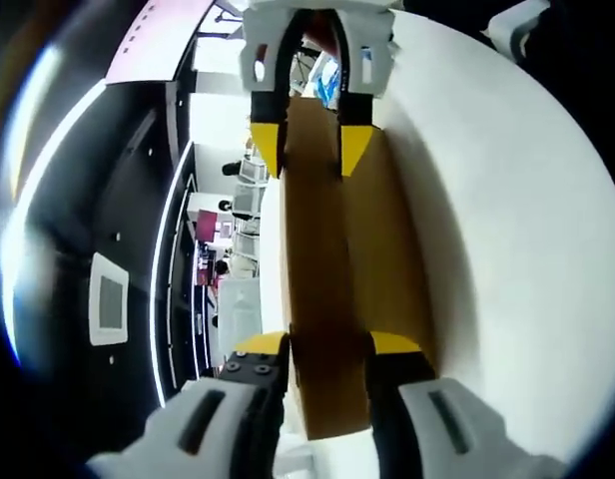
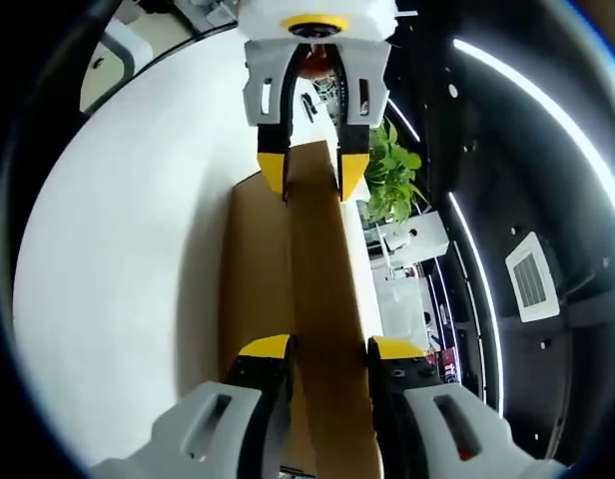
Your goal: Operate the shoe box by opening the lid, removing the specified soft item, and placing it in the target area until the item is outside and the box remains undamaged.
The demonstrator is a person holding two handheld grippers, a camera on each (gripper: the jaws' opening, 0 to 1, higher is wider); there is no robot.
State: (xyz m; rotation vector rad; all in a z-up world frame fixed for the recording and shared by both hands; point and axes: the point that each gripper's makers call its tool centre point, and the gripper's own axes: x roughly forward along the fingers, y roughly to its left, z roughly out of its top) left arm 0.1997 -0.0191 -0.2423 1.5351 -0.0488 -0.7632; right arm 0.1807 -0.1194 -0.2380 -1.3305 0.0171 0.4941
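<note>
Two grippers, left (image 1: pixel 325 351) and right (image 2: pixel 327 351), each pinch one end of the box (image 1: pixel 332 289) lid in half-closed jaws, likely to lift it evenly off the table (image 1: pixel 507 230).

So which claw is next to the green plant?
The left gripper, at the far end of the box in the right gripper view, beside the plant.

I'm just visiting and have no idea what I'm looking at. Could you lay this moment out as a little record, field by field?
Object handled: brown cardboard shoe box, on a white table
Part gripped: a raised cardboard panel, apparently the lid, seen edge-on
Left gripper: jaws on either side of one end of the panel
Right gripper: jaws on either side of the opposite end, facing the left one
Contents: hidden, no soft item visible
Box condition: no visible damage
Background: green plant, dark ceiling with strip lights
</note>
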